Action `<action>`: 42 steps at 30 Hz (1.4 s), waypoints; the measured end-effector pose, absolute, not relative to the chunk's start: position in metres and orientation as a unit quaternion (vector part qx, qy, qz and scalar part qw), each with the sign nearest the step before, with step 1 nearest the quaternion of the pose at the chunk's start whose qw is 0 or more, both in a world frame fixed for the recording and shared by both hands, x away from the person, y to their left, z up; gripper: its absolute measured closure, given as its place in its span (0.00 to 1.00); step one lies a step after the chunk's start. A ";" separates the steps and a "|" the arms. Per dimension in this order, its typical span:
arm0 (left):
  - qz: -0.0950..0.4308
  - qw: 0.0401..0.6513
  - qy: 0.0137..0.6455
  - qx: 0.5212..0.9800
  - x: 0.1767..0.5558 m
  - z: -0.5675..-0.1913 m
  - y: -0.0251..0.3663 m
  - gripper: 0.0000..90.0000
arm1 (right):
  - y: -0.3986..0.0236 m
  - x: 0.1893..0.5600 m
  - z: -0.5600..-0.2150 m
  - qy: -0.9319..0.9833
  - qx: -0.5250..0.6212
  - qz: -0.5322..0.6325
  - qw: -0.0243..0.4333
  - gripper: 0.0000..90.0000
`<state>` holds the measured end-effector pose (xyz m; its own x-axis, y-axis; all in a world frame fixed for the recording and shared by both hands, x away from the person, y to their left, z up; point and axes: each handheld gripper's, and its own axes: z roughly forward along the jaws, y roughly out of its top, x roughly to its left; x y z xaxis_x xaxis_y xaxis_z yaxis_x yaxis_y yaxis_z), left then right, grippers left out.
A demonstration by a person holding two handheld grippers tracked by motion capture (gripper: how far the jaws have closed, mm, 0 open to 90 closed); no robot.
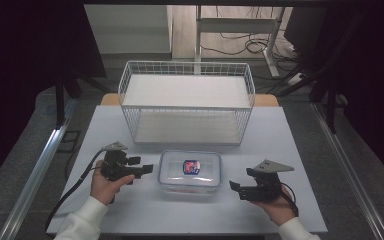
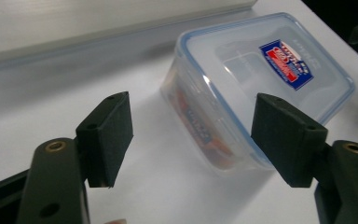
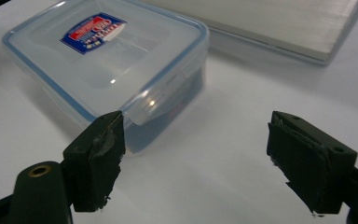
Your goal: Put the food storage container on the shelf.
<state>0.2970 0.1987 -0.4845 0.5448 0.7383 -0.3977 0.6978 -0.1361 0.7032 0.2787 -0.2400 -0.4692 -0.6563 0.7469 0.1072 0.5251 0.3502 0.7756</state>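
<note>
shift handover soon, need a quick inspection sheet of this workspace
surface: white table, bare around the box
job's things: clear lidded box with a red and blue label, shut, lying flat between the grippers
clutter: nothing seen
grippers: left gripper open, beside the box; right gripper open, beside the box; neither touches it
cables: black cable trails from the left gripper; loose cables on the floor beyond the table
surroundings: white wire rack behind the box, dark room, desk frame at the back
</note>
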 end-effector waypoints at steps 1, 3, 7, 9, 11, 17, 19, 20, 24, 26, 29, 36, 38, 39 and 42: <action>0.022 0.453 0.477 0.753 0.297 -0.484 0.199 0.32 | -0.240 0.279 -0.469 0.811 0.392 0.414 0.134 0.22; 0.014 0.454 0.479 0.752 0.300 -0.486 0.198 0.32 | -0.233 0.281 -0.470 0.815 0.386 0.411 0.132 0.22; 0.009 0.464 0.486 0.741 0.305 -0.488 0.196 0.31 | -0.227 0.284 -0.473 0.821 0.374 0.413 0.122 0.22; -0.006 0.471 0.484 0.738 0.309 -0.491 0.195 0.30 | -0.225 0.286 -0.473 0.822 0.370 0.416 0.121 0.22; -0.012 0.472 0.486 0.735 0.311 -0.492 0.194 0.29 | -0.224 0.288 -0.472 0.820 0.369 0.420 0.120 0.21; -0.031 0.462 0.489 0.739 0.328 -0.503 0.187 0.25 | -0.219 0.297 -0.472 0.817 0.376 0.422 0.115 0.21; -0.047 0.465 0.484 0.740 0.331 -0.506 0.181 0.25 | -0.217 0.300 -0.473 0.816 0.378 0.422 0.111 0.21; -0.054 0.467 0.482 0.740 0.333 -0.507 0.178 0.24 | -0.215 0.301 -0.473 0.816 0.379 0.423 0.107 0.21; -0.080 0.464 0.476 0.743 0.337 -0.513 0.170 0.23 | -0.211 0.305 -0.474 0.814 0.382 0.426 0.101 0.20; -0.094 0.463 0.474 0.743 0.337 -0.515 0.167 0.23 | -0.209 0.307 -0.473 0.810 0.387 0.431 0.094 0.19; -0.115 0.463 0.475 0.739 0.335 -0.517 0.165 0.24 | -0.209 0.311 -0.473 0.802 0.393 0.444 0.073 0.16; -0.133 0.466 0.474 0.735 0.332 -0.517 0.163 0.32 | -0.207 0.323 -0.480 0.787 0.423 0.448 0.019 0.14; -0.135 0.466 0.477 0.733 0.333 -0.517 0.163 0.33 | -0.207 0.327 -0.484 0.780 0.433 0.451 -0.005 0.14; -0.135 0.466 0.477 0.733 0.333 -0.517 0.163 0.33 | -0.207 0.329 -0.486 0.777 0.440 0.450 -0.015 0.14; -0.136 0.466 0.478 0.732 0.333 -0.517 0.164 0.34 | -0.206 0.333 -0.489 0.772 0.453 0.445 -0.030 0.15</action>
